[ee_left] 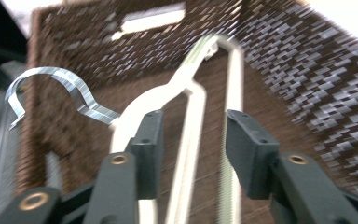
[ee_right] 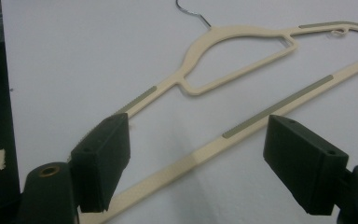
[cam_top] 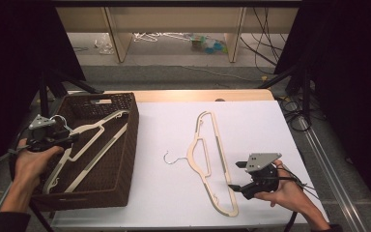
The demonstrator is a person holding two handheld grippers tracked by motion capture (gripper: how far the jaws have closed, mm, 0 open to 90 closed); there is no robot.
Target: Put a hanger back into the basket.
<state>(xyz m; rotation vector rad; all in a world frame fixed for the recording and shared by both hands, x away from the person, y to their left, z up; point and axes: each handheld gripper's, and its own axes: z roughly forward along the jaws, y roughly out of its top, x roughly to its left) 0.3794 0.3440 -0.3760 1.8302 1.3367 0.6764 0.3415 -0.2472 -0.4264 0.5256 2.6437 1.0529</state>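
Cream plastic with a thin metal hook: one hanger (cam_top: 84, 147) lies slanted in the brown wicker basket (cam_top: 125, 145) at the left end of the counter (cam_top: 174, 135), its hook end up by the left rim. The left gripper (cam_top: 70, 139) hovers just at that hook end, over the basket's left edge. In the left gripper view its fingers (ee_left: 149, 140) stand apart, with one slim bar of the hanger (ee_left: 186, 140) running up between them, and the pads are not pressing on it. A second hanger (cam_top: 207, 164) lies flat on the white counter, to the right of the basket. The right gripper (cam_top: 235, 177) sits low at its right, near the lower end. Its fingers (ee_right: 102, 158) are spread wide, and the long bottom bar of that second hanger (ee_right: 242, 130) crosses the gap between them, touching neither pad.
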